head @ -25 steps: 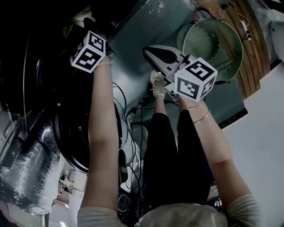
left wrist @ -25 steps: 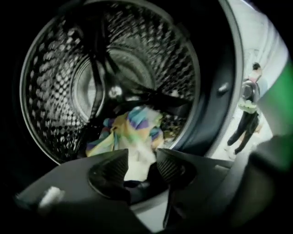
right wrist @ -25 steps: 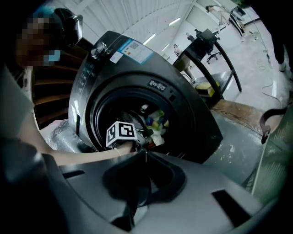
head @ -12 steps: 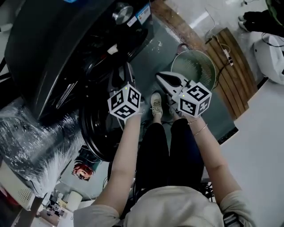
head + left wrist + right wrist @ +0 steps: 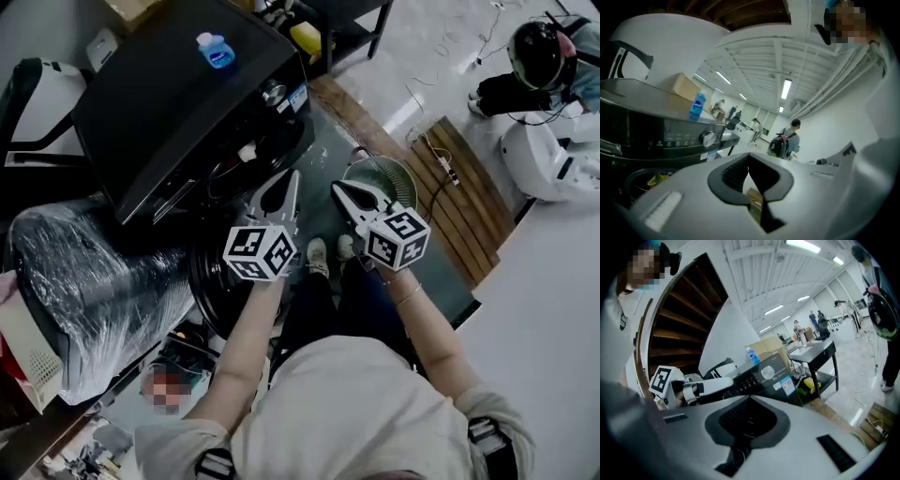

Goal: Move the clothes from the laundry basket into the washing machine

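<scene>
The black washing machine [image 5: 187,103] stands at the upper left, its round door [image 5: 217,281] swung open below. The green laundry basket [image 5: 380,178] sits on the floor just beyond my right gripper [image 5: 339,190]; I see no clothes in it. My left gripper [image 5: 284,183] is held up in front of the machine; its jaws have just closed, with nothing between them. In the left gripper view the left gripper [image 5: 749,157] is shut and empty beside the control knob [image 5: 708,138]. Something yellow-green lies in the drum [image 5: 654,178]. In its own view the right gripper [image 5: 749,401] is shut and empty.
A blue bottle [image 5: 215,50] stands on the washer's top. A plastic-wrapped appliance [image 5: 94,281] is at the left, wooden planks [image 5: 469,187] at the right, and a black table [image 5: 815,357] behind the washer. A person with a backpack [image 5: 785,140] stands farther off.
Both grippers have risen from low near the drum and basket and now sit side by side. The head view has lifted, so the washer's top shows. The left jaws have closed.
</scene>
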A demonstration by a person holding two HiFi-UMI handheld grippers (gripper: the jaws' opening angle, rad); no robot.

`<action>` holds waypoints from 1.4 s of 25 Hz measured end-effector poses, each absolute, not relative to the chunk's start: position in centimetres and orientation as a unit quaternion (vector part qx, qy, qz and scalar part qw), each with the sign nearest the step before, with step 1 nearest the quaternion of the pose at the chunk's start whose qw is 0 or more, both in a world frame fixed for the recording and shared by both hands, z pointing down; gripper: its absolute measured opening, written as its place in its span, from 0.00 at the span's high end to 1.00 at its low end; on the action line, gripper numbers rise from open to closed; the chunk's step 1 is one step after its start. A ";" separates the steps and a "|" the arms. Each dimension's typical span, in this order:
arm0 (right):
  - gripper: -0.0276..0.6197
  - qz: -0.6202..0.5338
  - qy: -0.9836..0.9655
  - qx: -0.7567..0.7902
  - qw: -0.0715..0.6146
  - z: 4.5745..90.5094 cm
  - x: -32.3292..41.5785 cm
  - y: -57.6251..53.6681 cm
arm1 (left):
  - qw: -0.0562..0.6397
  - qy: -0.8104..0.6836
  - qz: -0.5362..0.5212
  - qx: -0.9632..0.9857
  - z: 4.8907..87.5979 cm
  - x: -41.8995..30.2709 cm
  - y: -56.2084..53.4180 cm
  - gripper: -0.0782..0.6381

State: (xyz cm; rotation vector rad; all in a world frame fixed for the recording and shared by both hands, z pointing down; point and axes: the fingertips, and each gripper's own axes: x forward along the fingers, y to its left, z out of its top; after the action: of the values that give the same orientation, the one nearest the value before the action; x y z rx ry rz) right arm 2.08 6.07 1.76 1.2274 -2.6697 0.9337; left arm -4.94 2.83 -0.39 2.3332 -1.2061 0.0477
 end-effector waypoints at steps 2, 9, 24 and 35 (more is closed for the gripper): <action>0.94 0.286 -0.873 0.393 0.029 -0.5 1.7 6.5 | 0.254 -0.424 0.025 0.869 -2.1 -4.4 4.0 0.88; 0.94 0.230 -0.902 0.363 0.041 -6.5 0.1 7.3 | 0.242 -0.414 0.024 0.877 -5.1 -4.1 6.4 0.88; 0.94 0.154 -0.903 0.391 0.087 -8.3 -0.7 6.9 | 0.176 -0.425 0.083 0.884 -5.5 -5.7 6.4 0.88; 0.95 0.156 -0.902 0.389 0.103 -7.2 -0.7 7.7 | 0.201 -0.416 0.074 0.884 -5.3 -5.1 7.2 0.88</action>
State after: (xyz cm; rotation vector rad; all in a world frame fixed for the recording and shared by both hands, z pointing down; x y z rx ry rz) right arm -0.67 7.66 -7.20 1.1484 -2.6625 0.4601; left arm -5.14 7.18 -5.28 2.4704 -1.1615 0.2077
